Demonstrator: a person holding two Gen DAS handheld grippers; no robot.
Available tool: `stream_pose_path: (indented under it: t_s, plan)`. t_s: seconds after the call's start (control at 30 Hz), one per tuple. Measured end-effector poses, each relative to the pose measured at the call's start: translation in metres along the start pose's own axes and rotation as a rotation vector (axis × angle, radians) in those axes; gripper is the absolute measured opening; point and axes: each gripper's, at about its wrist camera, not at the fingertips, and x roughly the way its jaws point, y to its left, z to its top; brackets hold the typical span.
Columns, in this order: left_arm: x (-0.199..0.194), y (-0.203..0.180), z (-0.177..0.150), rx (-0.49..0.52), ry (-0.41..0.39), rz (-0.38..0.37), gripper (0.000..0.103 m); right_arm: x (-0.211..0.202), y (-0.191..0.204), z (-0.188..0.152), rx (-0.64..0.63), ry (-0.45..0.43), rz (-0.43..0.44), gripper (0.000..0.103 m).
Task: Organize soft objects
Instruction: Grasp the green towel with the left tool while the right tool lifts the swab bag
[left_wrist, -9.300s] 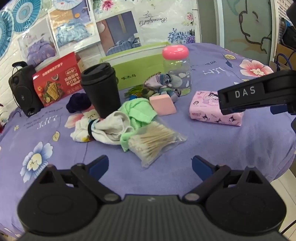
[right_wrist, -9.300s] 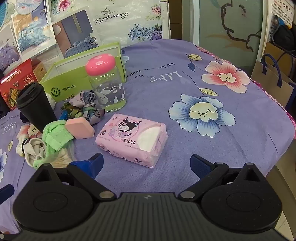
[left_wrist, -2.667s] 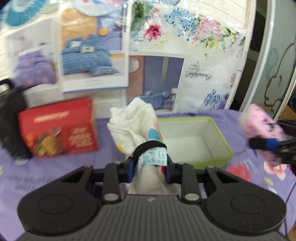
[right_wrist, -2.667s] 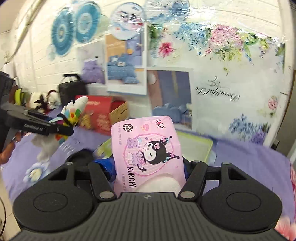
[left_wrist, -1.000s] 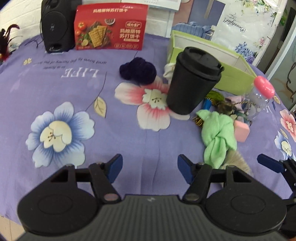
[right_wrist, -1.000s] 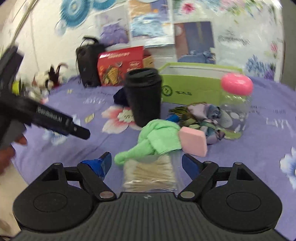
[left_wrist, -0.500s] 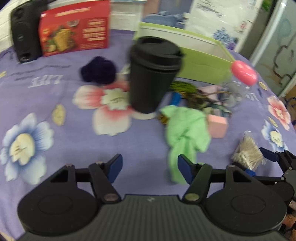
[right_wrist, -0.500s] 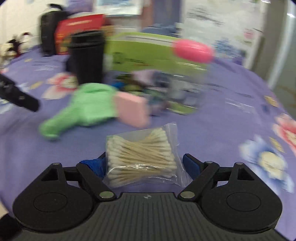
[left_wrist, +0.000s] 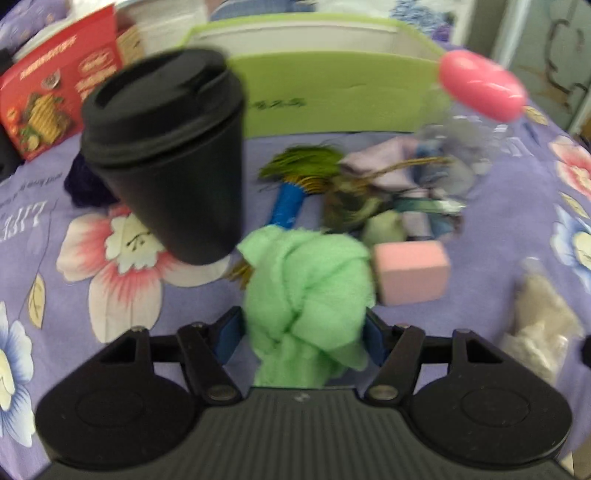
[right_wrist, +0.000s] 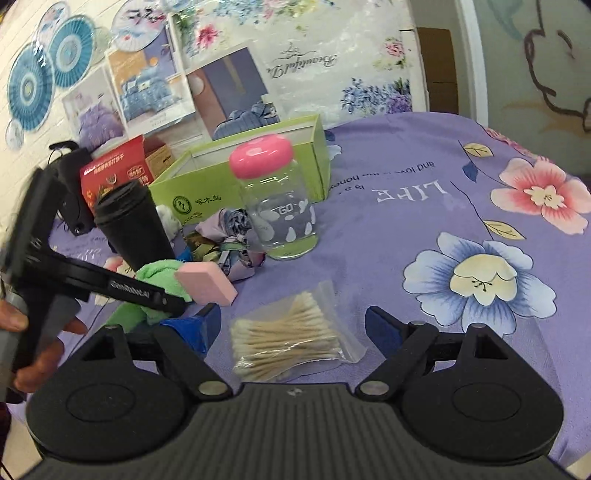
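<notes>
Left gripper (left_wrist: 303, 332) is partly closed, its blue pads flanking the knotted green cloth (left_wrist: 308, 288) beside the black lidded cup (left_wrist: 166, 155). Right gripper (right_wrist: 293, 325) is wide open, empty, with the cotton-swab bag (right_wrist: 291, 341) between its fingers.

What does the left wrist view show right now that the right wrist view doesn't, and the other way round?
Only the left wrist view shows the left gripper straddling the green cloth with both blue fingers beside it; whether they have clamped is unclear. Only the right wrist view shows the right gripper open around the cotton swab bag, without touching it, plus the wall posters. Both show the black cup, pink sponge, pink-capped bottle and green box.
</notes>
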Motion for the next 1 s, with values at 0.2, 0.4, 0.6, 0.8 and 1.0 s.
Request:
stream_pose_path:
  t_s: [0.2,0.4,0.6,0.8,1.0]
  plan:
    - [-0.017,0.054,-0.020,-0.116,-0.014,0.090,0.070,0.004,-0.006,0.003,-0.003,0.006,-0.020,0.072]
    - [-0.051,0.117,-0.058,-0.174,-0.011,0.170,0.070,0.017,-0.003,0.004,-0.011,0.031,-0.005,0.072]
    - [-0.088,0.098,-0.065,-0.060,-0.105,0.030,0.071,0.027,0.005,0.005,-0.022,0.047,0.006,0.072]
    - [-0.070,0.073,-0.047,-0.185,-0.090,0.008,0.072,0.018,0.011,0.005,-0.045,0.038,-0.009,0.072]
    - [-0.038,0.065,-0.031,-0.311,-0.070,0.111,0.072,0.018,0.004,0.005,-0.030,0.038,-0.019,0.072]
